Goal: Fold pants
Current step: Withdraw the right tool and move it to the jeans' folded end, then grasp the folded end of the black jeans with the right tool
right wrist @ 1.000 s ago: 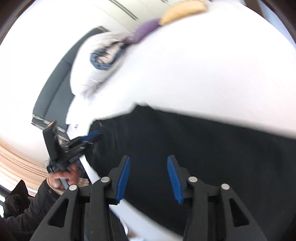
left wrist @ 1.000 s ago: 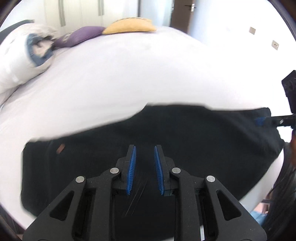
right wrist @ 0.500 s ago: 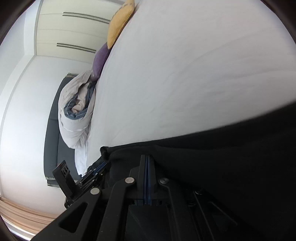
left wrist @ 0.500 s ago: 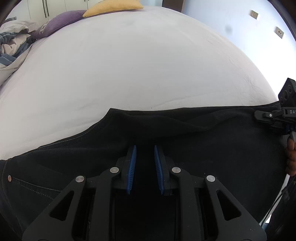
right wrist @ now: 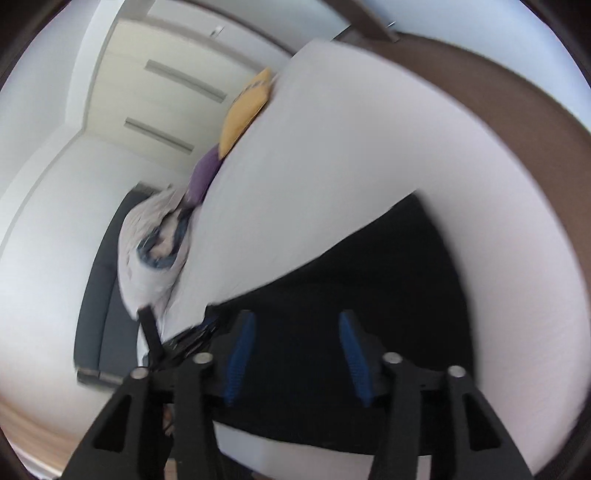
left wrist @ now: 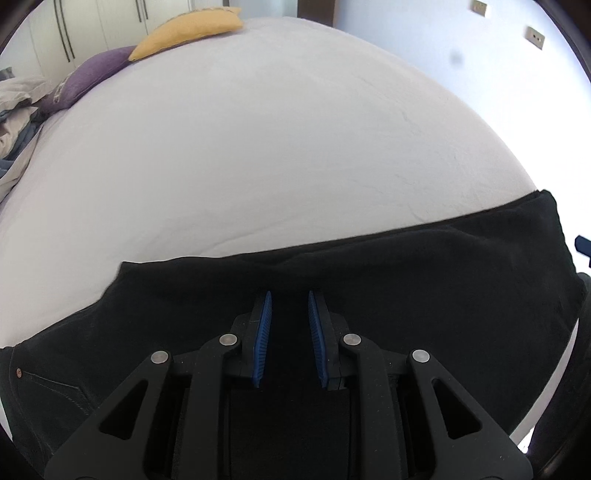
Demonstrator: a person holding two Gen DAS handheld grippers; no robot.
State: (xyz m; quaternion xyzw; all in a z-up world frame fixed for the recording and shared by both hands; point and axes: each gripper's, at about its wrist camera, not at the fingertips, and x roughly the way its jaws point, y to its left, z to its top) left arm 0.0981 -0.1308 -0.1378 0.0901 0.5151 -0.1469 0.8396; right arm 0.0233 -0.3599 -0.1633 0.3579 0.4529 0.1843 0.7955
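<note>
I am working over one bed (left wrist: 295,147) whose white sheet is spreading out ahead of both my tools and filling most of each view. One pair of black pants (left wrist: 406,280) is lying flat along the near edge of that bed, stretching directly under and ahead of my left gripper (left wrist: 288,314) and running off to its right, where the hem end is sitting. My left gripper is hovering over the cloth with its two blue pads a narrow gap apart and nothing pinched between them. My right gripper (right wrist: 297,336) is blurred, but its two pads are standing wide apart, having just been opening, with the pants beneath them and not clamped. One rumpled duvet (right wrist: 147,254) is lying far ahead and to the left of my tools. Two cushions are sitting at the far end: one purple cushion (left wrist: 88,81) and one yellow cushion (left wrist: 188,29).
</note>
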